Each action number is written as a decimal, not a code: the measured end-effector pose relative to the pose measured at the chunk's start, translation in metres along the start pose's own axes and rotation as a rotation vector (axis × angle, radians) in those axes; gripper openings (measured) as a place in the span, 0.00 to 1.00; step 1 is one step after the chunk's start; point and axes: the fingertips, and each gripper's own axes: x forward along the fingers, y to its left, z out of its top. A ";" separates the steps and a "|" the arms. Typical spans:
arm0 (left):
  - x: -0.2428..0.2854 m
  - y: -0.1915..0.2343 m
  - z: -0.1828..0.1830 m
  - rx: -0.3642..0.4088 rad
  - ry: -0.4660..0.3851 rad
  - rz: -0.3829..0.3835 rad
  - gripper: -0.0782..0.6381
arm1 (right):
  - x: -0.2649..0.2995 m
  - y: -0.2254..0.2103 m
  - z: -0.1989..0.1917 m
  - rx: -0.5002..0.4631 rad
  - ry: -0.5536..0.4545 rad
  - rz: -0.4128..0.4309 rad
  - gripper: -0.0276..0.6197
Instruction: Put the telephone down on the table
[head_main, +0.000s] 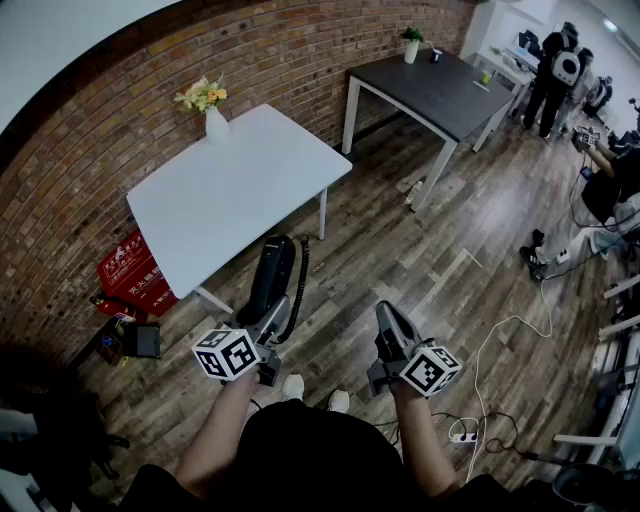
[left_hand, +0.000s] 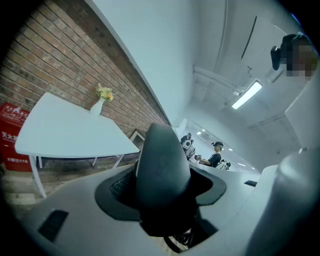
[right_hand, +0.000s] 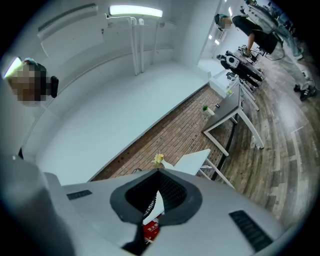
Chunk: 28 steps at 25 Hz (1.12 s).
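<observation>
The telephone (head_main: 270, 275) is a long, smooth handset of black plastic with a rounded end and a coiled black cord (head_main: 299, 288) hanging from it. It stands almost upright in the left gripper (head_main: 268, 322). That gripper's grey fingers are spread wide around the body, and the ribbed dark pads press on both sides, as the left gripper view shows. The telephone is held in the air over the wood-plank floor (head_main: 420, 260), just short of the near edge of the white table (head_main: 230, 190) — not on it.

The table has a flat, matt top on thin white legs. A white vase (head_main: 216, 123) of yellow flowers stands at its far edge by the rough brick wall (head_main: 120, 110).

The right gripper (head_main: 392, 320) is empty — its fingertips meet at the front, and only a thin slit shows between the pads.
</observation>
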 end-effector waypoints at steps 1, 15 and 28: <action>-0.002 0.001 0.001 0.001 0.001 -0.001 0.50 | -0.001 0.000 -0.001 0.002 -0.002 -0.002 0.08; -0.004 0.023 0.015 0.028 0.025 -0.032 0.50 | 0.004 -0.006 -0.009 0.020 -0.029 -0.043 0.08; -0.005 0.058 0.036 0.046 0.056 -0.072 0.50 | 0.055 -0.015 -0.017 0.007 -0.023 -0.110 0.08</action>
